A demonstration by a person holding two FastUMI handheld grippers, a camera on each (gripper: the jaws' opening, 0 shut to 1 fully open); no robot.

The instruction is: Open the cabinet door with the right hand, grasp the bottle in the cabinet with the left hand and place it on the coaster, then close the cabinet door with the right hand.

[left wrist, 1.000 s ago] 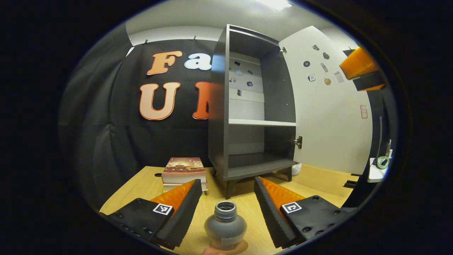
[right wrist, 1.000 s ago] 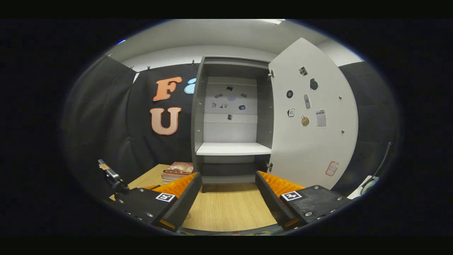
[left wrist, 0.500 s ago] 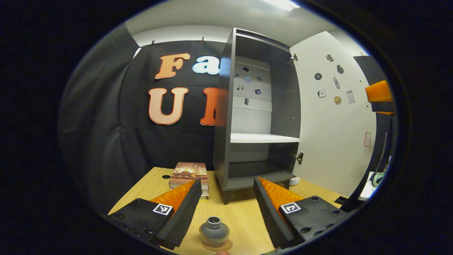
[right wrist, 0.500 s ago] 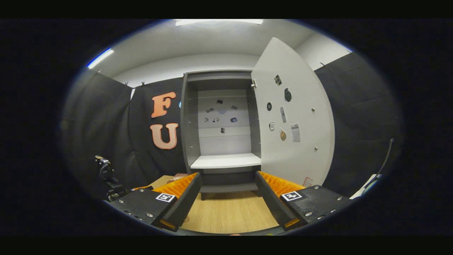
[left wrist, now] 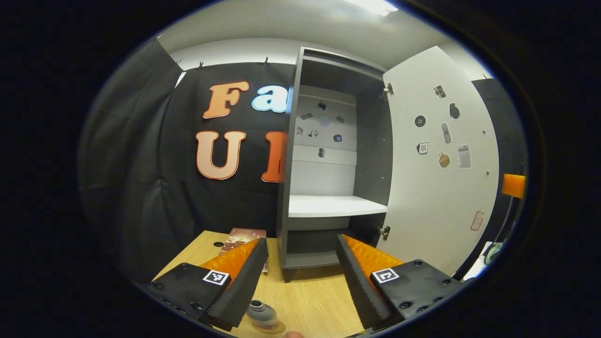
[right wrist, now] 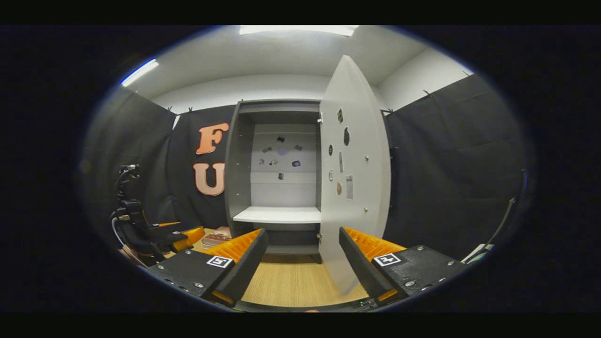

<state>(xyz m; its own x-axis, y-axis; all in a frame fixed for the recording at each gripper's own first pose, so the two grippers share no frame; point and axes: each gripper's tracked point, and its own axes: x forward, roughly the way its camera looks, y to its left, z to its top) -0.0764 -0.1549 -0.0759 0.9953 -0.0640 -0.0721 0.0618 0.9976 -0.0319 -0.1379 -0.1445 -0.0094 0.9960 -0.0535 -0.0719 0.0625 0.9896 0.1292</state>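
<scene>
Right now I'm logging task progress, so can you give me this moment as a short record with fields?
bottle: upright on the coaster, out of the cabinet
cabinet door: open
cabinet: no bottle visible on its shelves
left gripper: open, holding nothing
right gripper: open, facing the door, apart from it
table: books left of cabinet
left to do: close the door

Bottle [left wrist: 262, 313] on coaster [left wrist: 273, 327] before cabinet [left wrist: 324, 159]

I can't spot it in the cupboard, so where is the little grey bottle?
In the left gripper view the bottle stands on a coaster on the wooden table, low in the picture beside the left tool's left finger, in front of the open cabinet.
</scene>
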